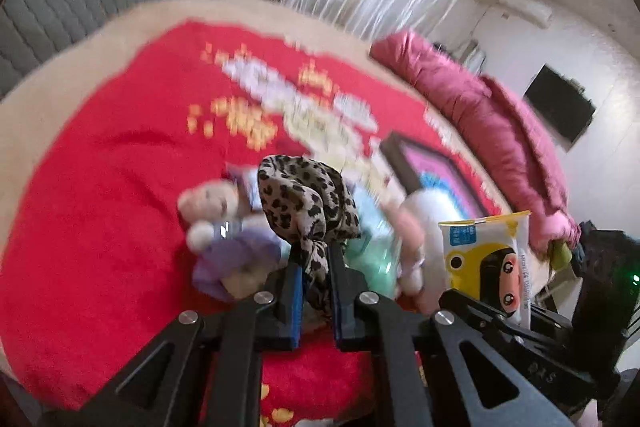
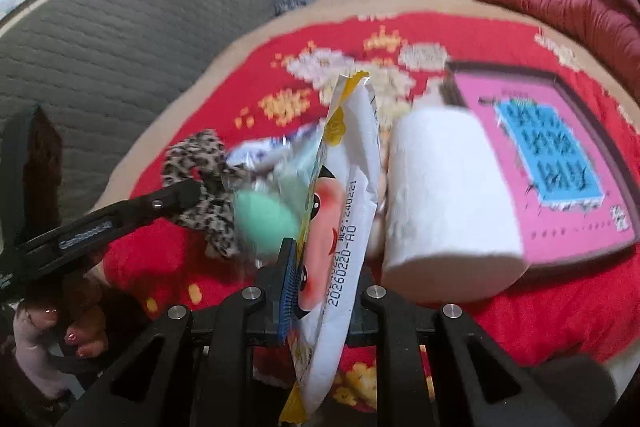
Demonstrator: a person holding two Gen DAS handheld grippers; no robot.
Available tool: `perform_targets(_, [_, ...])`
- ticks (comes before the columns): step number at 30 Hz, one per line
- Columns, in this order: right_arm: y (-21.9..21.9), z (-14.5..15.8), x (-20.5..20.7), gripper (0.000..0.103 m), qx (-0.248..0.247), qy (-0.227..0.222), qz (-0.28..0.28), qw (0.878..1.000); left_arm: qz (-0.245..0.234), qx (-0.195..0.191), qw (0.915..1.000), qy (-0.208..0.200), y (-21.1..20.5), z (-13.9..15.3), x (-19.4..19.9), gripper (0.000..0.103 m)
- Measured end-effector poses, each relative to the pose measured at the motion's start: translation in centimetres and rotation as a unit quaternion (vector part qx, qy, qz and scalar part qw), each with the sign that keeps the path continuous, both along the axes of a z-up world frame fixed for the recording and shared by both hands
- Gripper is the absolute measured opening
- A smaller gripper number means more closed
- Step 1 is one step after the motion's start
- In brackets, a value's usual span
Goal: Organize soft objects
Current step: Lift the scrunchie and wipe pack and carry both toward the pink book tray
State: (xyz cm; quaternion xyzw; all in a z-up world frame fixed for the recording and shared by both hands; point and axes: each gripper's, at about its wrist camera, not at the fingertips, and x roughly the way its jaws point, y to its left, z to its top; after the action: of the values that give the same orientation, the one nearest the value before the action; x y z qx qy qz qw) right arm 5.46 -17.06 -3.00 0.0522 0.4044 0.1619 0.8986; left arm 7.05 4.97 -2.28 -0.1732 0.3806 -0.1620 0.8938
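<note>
1. Gripping a leopard-print fabric piece [image 1: 308,203], the left tool [image 1: 314,267] has its jaws pinched narrow on the cloth's gathered lower end; the rest of it stands bunched above the pads. Keep that pinch firm, since thin cloth will likely slide out if the pads relax.
2. Clamping a white and yellow tissue pack [image 2: 344,211], the right tool [image 2: 320,275] holds it edge-on, jaws narrow, with the printed side wall between the pads. The pack sticks out well above and below the pads, so I judge it will swing if the wrist rolls quickly; hold it level.
3. Both held things appear raised off the red blanket [image 1: 100,187] of the bed, so the step in hand looks like carrying each to its place. Blur in both views suggests fast motion; slower travel would suit limp loads.
4. Near the tools lies the remaining pile: a plush toy [image 1: 212,215] in purple, a mint-green soft thing [image 2: 264,223] and a white paper roll [image 2: 448,195]. Clear them on the way out, as trailing cloth could snag and drag them.
5. Beside the roll lies a pink framed board [image 2: 560,163], and a pink quilt [image 1: 500,131] sits along the far edge of the bed. Where the sorted things should go, these views do not show.
</note>
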Motion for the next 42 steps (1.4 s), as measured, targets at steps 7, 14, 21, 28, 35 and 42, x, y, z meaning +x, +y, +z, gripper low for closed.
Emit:
perform_targets(7, [-2.6, 2.1, -0.1, 0.018, 0.015, -0.036, -0.021, 0.999, 0.017, 0.000, 0.9982, -0.057, -0.2, 2.8, -1.7, 0.011])
perform_targets(14, [-5.6, 3.4, -0.6, 0.018, 0.026, -0.056, -0.047, 0.997, 0.014, 0.014, 0.9977, -0.064, -2.6, 4.0, -2.3, 0.011])
perform_targets(21, [-8.5, 3.7, -0.8, 0.018, 0.051, -0.059, -0.076, 0.994, 0.033, 0.070, 0.9945, -0.071, -3.8, 4.3, -1.5, 0.011])
perform_targets(28, [-10.9, 4.1, -0.8, 0.018, 0.056, -0.069, -0.106, 0.990, 0.069, 0.042, 0.9946, -0.064, -1.4, 5.1, -1.0, 0.011])
perform_targets(35, [-13.2, 4.2, -0.6, 0.018, 0.056, -0.082, -0.130, 0.986, 0.038, 0.024, 0.9962, -0.075, -3.8, 7.2, -1.6, 0.011])
perform_targets(42, [-16.1, 4.1, -0.8, 0.018, 0.036, -0.096, -0.160, 0.982, -0.026, 0.008, 0.9973, -0.068, -9.7, 7.6, -1.2, 0.011])
